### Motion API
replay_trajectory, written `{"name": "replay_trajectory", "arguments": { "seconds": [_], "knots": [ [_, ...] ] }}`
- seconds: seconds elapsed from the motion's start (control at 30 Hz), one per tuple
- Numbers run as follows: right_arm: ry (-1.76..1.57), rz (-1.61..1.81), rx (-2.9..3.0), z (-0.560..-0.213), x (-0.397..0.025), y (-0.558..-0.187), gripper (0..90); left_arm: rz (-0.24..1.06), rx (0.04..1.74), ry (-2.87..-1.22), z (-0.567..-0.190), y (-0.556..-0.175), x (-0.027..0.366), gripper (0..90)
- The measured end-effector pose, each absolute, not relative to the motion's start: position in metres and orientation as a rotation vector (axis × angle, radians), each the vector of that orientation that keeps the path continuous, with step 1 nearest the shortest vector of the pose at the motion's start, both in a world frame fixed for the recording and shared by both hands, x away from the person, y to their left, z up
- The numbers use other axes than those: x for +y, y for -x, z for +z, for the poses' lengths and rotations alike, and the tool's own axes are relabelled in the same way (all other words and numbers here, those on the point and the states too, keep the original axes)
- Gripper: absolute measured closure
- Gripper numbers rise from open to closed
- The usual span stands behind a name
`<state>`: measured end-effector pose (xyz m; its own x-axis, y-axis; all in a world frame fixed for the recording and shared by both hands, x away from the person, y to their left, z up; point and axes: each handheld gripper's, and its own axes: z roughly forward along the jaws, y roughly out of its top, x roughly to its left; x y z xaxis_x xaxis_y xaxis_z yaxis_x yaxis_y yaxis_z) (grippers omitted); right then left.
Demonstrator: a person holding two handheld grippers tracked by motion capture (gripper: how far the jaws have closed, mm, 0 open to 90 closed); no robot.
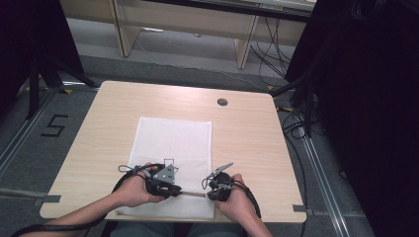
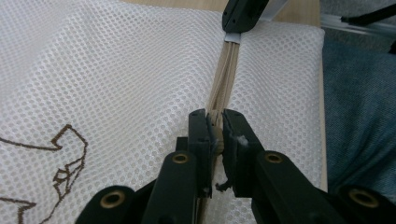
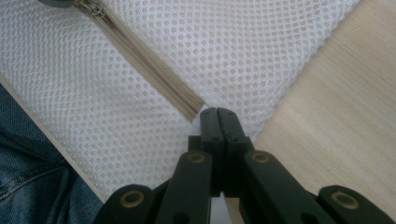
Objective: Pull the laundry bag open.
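Your left gripper [image 2: 215, 122] clamps the zipper [image 2: 224, 74] of the mesh bag [image 1: 170, 143], which lies at the table's [image 1: 247, 133] near edge; your right gripper [image 3: 217, 113] pinches the bag's mesh beside the zipper's right end.

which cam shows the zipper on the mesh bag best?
The right gripper view: the beige zipper runs in sharp focus across the mesh bag, ending beside the right gripper. The left gripper view shows it foreshortened, clamped in the left gripper. In the high view it's a thin line.
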<state>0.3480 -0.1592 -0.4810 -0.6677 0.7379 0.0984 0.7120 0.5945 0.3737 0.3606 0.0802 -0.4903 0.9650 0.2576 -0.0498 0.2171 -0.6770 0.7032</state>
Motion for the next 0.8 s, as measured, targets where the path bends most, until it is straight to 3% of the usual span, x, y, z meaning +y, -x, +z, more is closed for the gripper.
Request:
{"name": "replay_trajectory", "arguments": {
  "seconds": [0.8],
  "knots": [
    [-1.214,0.579,2.743,-0.481,-0.157,-0.347,90.0,0.085,0.324,-2.358,-0.489,-0.362,0.093,81.7]
  ]
}}
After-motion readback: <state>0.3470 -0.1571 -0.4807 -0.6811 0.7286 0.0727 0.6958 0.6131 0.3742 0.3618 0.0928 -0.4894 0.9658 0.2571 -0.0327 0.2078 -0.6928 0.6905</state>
